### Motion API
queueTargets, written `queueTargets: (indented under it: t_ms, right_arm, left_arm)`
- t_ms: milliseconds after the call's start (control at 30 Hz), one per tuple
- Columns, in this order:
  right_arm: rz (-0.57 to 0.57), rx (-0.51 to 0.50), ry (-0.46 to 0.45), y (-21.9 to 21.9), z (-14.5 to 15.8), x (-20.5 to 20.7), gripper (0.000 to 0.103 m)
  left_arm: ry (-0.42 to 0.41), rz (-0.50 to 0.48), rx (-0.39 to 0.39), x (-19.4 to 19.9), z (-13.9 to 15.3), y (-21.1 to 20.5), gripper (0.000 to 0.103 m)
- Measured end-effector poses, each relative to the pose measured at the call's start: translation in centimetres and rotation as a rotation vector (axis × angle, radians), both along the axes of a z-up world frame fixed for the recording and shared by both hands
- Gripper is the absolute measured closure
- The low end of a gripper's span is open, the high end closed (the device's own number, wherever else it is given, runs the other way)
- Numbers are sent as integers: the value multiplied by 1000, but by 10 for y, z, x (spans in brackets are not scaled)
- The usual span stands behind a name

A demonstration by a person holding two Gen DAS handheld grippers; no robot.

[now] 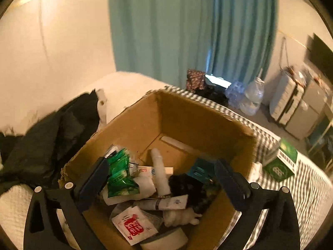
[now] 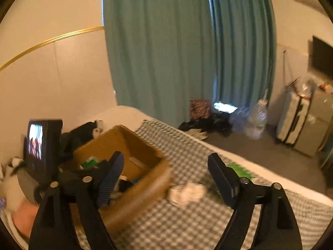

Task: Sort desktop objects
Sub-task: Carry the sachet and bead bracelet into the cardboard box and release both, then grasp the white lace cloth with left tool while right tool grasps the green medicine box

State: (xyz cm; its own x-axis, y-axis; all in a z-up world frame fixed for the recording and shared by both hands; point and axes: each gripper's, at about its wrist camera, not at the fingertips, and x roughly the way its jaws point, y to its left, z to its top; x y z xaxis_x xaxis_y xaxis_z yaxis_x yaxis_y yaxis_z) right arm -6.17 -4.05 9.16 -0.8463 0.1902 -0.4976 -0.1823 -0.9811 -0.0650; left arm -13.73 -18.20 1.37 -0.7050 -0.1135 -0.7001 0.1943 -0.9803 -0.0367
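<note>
An open cardboard box [image 1: 187,114] stands on a green-checked cloth [image 1: 308,189]. In it lie a green packet [image 1: 120,175], a white tube [image 1: 160,173], a red-and-white sachet [image 1: 133,227], a teal item [image 1: 198,169] and other small things. My left gripper [image 1: 162,173] hangs open over this pile, its pads touching nothing. In the right wrist view my right gripper [image 2: 166,162] is open over the box's [image 2: 135,195] right rim, with nothing held. A crumpled white item [image 2: 187,191] lies on the cloth [image 2: 187,225] just right of the box. A green-and-white carton [image 1: 281,162] stands further right.
Dark clothing [image 1: 52,137] and white bedding [image 1: 12,208] lie left of the box. A black device with a lit screen [image 2: 43,143] stands beside the box. Teal curtains [image 2: 166,52], plastic bottles [image 2: 258,118], a suitcase [image 2: 293,120] and a wall screen [image 2: 322,56] are beyond the bed.
</note>
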Motion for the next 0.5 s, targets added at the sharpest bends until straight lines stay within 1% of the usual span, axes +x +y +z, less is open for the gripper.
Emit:
queueTargets:
  t_ms: [67,133,200,267,400,500]
  right_arm:
    - [-23,21,4,12,3,24,12]
    - [-49,34,11,25,5,44,10]
    - [-77,40,17,37,7,66,6]
    - [-97,48,29,46,9,81,4]
    - [-118,96,43,61,4,108,1]
    - [-131,130,36,70,-7,120,1]
  left_arm:
    - [27,-25,-17,11,10,15,0]
    - [63,-55,-20,22,20,31,0]
    - [92,-80,-24,30,26,45,0]
    - [111,-121,-14,37,31,62,0]
    - [114,-217,36,46,33,93,0]
    - [103,-291,43,49,26,119,0]
